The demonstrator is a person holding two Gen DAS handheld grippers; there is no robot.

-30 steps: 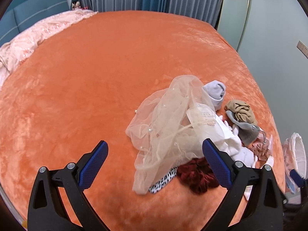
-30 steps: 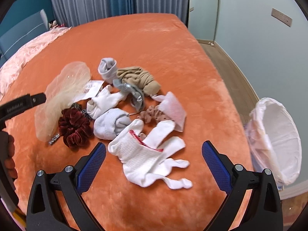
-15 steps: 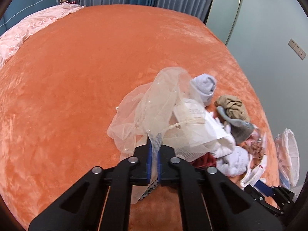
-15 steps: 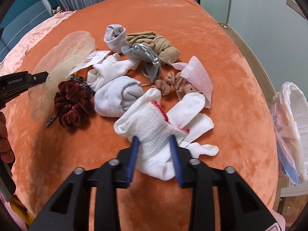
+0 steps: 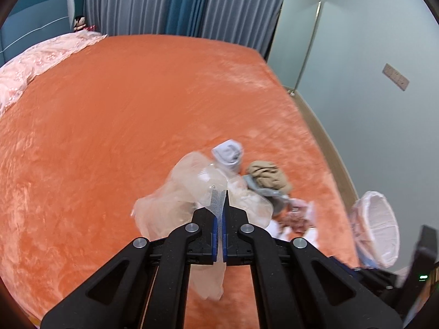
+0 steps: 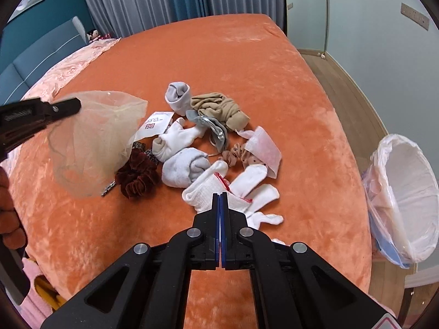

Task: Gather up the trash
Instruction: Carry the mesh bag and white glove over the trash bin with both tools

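Left gripper (image 5: 219, 205) angled down, jaws clamped on beige mesh net (image 6: 93, 142), net lifted off bed (image 6: 247, 63) at frame left. Right gripper (image 6: 220, 203) pitched down, lower centre, jaws just closing, pinching white sock (image 6: 208, 192).

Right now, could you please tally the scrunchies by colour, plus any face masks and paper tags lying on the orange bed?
Dark red scrunchie: 1
Pinkish beige scrunchie: 1
Face mask: 1
Paper tag: 1
Total: 4
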